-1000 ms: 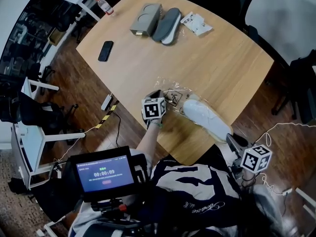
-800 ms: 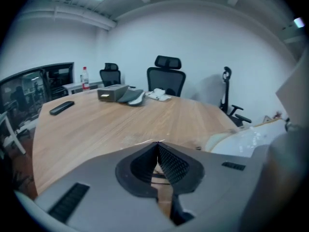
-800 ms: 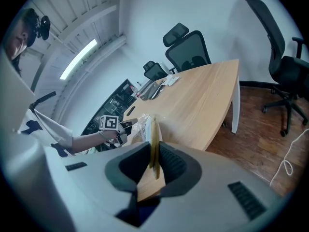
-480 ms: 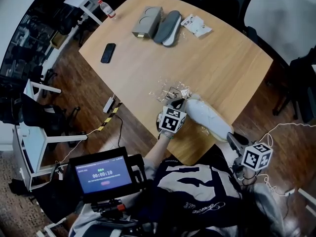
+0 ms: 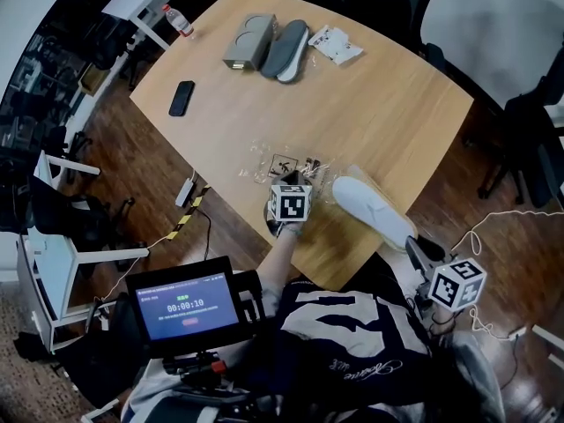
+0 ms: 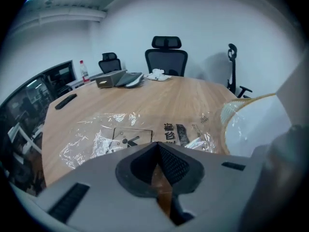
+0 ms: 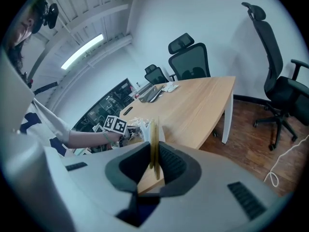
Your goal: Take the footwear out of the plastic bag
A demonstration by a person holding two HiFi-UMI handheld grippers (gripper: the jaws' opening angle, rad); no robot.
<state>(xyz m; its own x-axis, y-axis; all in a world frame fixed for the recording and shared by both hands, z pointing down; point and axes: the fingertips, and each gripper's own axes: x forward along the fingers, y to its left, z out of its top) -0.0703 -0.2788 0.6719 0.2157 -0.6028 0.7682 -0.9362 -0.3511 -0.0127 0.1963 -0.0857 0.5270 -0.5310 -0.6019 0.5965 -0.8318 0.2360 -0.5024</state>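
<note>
left gripper – clenched on plastic bag | right gripper – grasping white slipper

Black phone near table left edge; grey box, white packet at far end; bottle beyond table corner.

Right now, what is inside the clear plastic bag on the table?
Nothing bulky: the plastic bag lies flat and crumpled, bare wood and its printed label showing through. The white slipper lies outside, to its right. The left gripper covers the bag's near edge.
</note>
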